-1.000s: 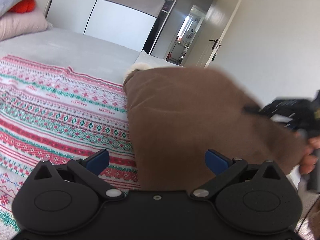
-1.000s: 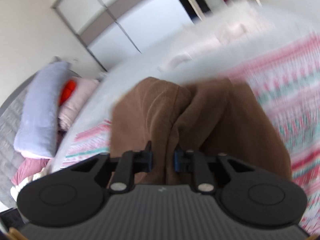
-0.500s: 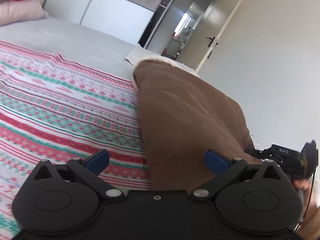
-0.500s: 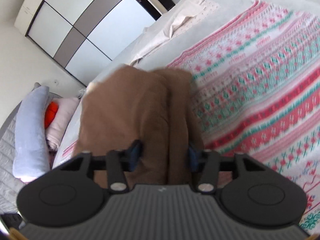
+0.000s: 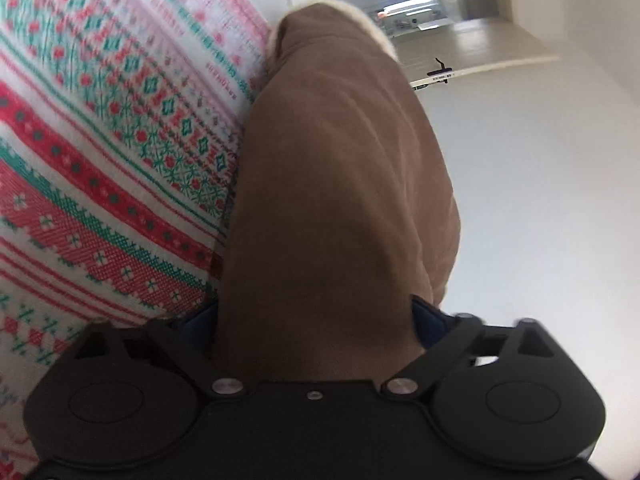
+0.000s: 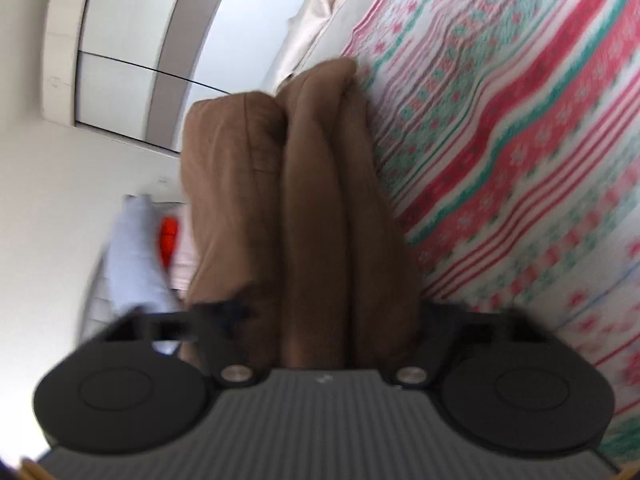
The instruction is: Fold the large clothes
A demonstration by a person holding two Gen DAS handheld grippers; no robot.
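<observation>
I hold the brown garment [image 5: 332, 184] with both tongs. My left tongs [image 5: 316, 320] are spread rather wide, but a thick bundle of the cloth fills the whole gap, so both blue pads [image 5: 428, 320] touch it. I judge this as a loose pinch on the garment. My right tongs [image 6: 316, 320] also have the cloth between the fingers, in two or three thick folds. Here the picture is blurred and the pads are hidden, so I cannot tell how firmly they press.

The garment runs from each tongs toward 12 o'clock. In the left view it lies along the edge of the patterned blanket [image 5: 100, 168], which is at 9 to 10 o'clock, and a pale lining shows at its far end. In the right view the blanket [image 6: 520, 140] is at 2 to 3 o'clock, and the pillows [image 6: 136, 248] are at 9 o'clock.

What could go wrong, in my opinion:
- The bundle is thick and heavy, so it may slide out of the left pads if I swing fast.
- The folds in the right tongs are uneven, so one layer may slip out and the fold will open.
- Part of the garment seems to hang beside the bed edge, and its weight may pull the rest down from the blanket.
- If my two hands do not move together, the cloth will twist.
</observation>
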